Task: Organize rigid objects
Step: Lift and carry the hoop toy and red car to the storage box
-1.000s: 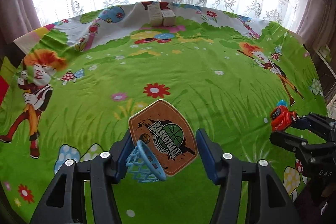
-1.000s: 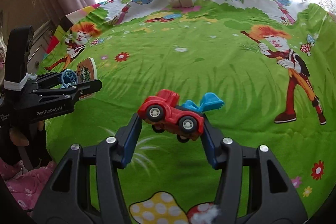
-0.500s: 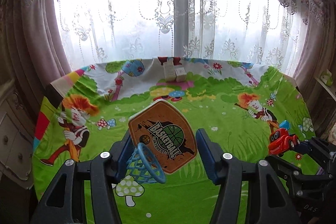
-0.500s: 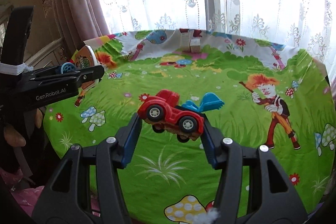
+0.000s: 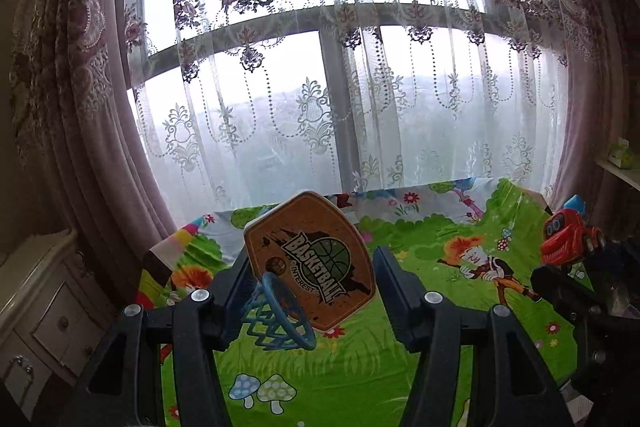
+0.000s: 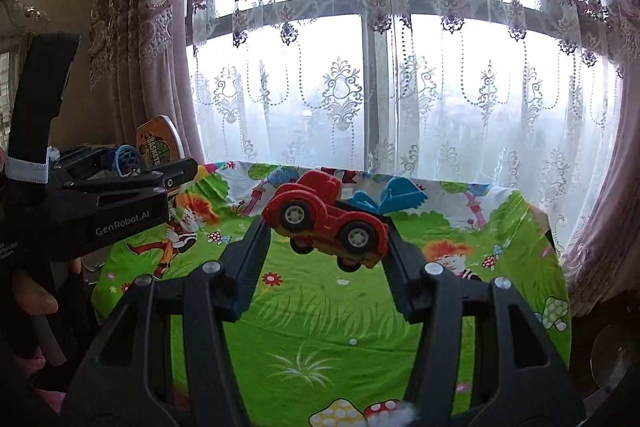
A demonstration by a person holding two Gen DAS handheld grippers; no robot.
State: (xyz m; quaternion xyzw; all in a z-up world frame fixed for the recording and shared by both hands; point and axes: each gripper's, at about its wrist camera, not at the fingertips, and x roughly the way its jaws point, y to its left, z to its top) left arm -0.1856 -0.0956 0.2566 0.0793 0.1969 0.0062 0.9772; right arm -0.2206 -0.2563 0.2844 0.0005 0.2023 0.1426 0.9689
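So both toys were off the table, nothing placed yet.
Left hand-held gripper clamped the basketball hoop; right hand-held gripper clamped the red toy truck, hoop at its 9 o'clock.

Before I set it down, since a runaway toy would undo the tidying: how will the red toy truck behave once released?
The red toy truck has four free-looking wheels, so it will probably roll if nudged. It looks like rigid moulded plastic, likely light and stiff in the right gripper. Its raised blue bucket might catch or tip it slightly.

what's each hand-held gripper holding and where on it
Left hand-held gripper: toy hoop, clamped by the backboard's side edges. Right hand-held gripper: red car, clamped at front and rear ends.
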